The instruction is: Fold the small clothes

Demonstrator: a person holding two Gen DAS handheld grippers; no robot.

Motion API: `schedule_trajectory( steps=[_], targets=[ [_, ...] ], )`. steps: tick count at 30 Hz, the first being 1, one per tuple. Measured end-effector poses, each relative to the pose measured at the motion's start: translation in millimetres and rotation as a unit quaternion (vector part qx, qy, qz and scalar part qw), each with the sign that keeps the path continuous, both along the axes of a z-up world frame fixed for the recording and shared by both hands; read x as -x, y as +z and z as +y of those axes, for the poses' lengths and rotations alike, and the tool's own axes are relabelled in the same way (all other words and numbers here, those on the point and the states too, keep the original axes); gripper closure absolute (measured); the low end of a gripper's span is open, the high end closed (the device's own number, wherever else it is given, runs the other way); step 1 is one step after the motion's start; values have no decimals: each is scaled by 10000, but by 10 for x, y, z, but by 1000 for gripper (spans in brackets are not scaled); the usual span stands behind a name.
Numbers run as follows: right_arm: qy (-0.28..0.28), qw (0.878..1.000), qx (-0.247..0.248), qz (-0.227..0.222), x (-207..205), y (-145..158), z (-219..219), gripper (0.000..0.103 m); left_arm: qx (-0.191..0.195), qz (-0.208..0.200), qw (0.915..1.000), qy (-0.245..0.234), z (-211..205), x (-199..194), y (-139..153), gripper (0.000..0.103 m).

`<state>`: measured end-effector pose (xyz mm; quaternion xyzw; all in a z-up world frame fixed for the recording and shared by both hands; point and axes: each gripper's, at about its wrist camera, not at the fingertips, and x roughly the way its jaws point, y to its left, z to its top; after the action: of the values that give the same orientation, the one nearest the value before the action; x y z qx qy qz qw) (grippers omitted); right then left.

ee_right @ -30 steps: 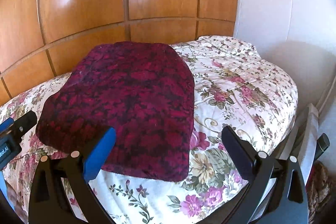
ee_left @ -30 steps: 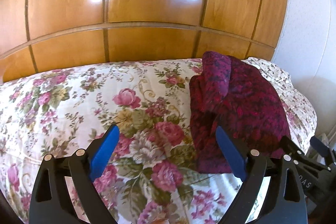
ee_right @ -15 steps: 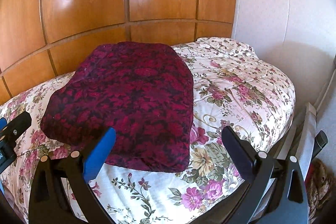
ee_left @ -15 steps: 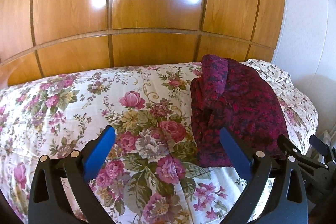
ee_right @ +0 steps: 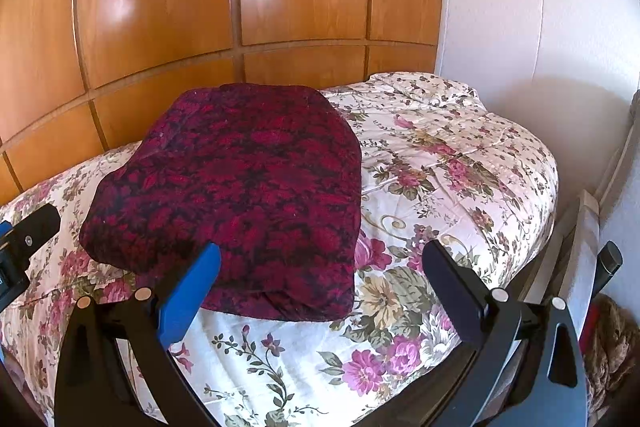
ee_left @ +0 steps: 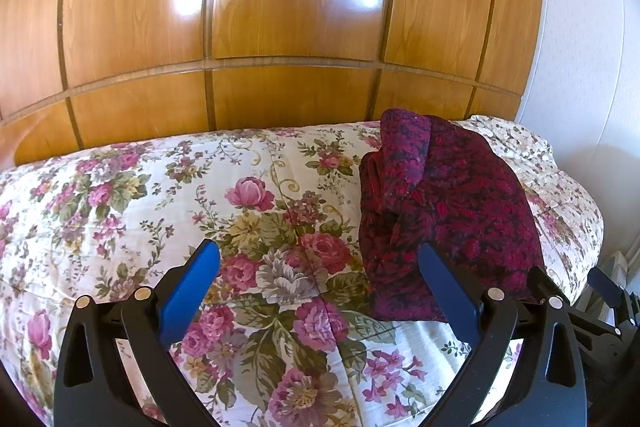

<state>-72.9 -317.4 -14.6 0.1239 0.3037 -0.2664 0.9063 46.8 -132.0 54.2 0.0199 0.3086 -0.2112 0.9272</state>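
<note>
My left gripper (ee_left: pixel 318 283) is spread wide with nothing between its blue pads, low in the frame over the floral bedspread (ee_left: pixel 160 195). My right gripper (ee_right: pixel 320 279) is likewise spread and empty. The dark red garment (ee_right: pixel 240 195) lies folded into a thick bundle at centre-left of the right view, resting on the bedspread; in the left view it sits right of centre, its left edge bunched in loose ridges. I judge the fold nearly done. To finish well, I'd press those ridges flat and square the near edge, approaching low so the stacked layers don't drag. Glossy wooden panels (ee_left: pixel 280 7) fill the upper frame.
</note>
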Motion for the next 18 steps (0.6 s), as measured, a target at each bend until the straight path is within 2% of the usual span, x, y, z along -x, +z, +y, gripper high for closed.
schedule_trajectory(
  steps=[18],
  targets=[
    [30,10000,-2,26,-5,-46,-18,2,-22,-103,9999,12,-3,-4,-22,4]
  ],
)
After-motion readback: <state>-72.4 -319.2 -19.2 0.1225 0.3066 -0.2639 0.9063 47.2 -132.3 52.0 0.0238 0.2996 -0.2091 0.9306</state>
